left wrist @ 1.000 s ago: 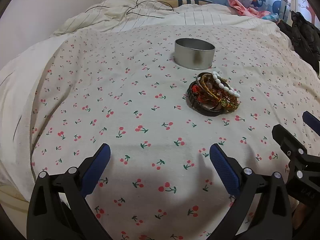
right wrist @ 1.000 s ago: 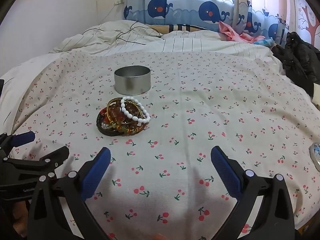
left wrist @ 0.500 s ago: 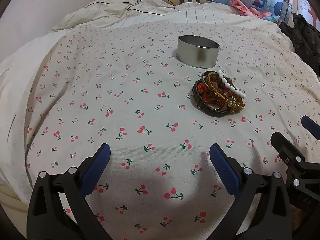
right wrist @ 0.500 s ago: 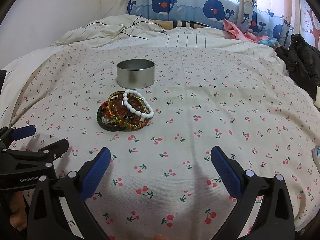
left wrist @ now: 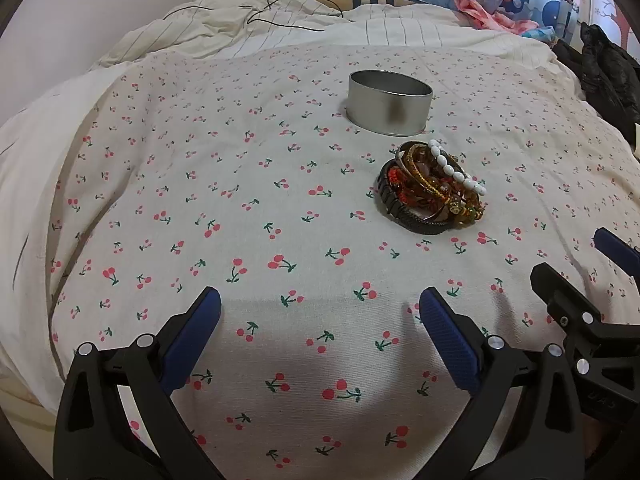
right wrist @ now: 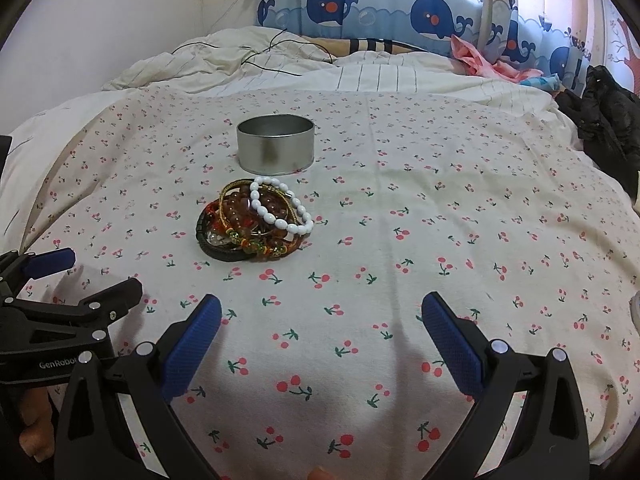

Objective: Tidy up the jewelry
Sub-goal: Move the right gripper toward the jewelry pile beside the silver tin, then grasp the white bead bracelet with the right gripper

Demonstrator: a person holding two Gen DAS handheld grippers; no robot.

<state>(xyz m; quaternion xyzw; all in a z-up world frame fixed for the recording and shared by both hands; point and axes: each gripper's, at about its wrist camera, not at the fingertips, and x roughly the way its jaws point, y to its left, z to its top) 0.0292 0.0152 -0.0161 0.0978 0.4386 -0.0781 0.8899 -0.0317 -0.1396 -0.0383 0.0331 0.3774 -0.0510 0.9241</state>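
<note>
Item: heap of bracelets (right wrist: 256, 220), lying on the cherry-print bedspread (right wrist: 400, 240) just in front of the round metal tin (right wrist: 275, 145), near it but not touching. Contents: white bead bracelet (right wrist: 280, 210) on top, amber and red beaded strands and thin gold bangles beneath, a dark braided band (left wrist: 400, 204) at the bottom; how far they are tangled cannot be told from here. Tin: open-topped, upright, apparently empty, though its floor is only partly seen. Left gripper (left wrist: 320, 328): short of the heap and to its left, fingers spread wide, holding nothing. Right gripper (right wrist: 320, 328): short of the heap and to its right, likewise spread and empty. Handling: probably light, loose and slippery; beads roll, elastic strands sag, bangles stay stiff. Best hold: pinch across one raised loop, likely the white bracelet's upper arc, lifting singly.
</note>
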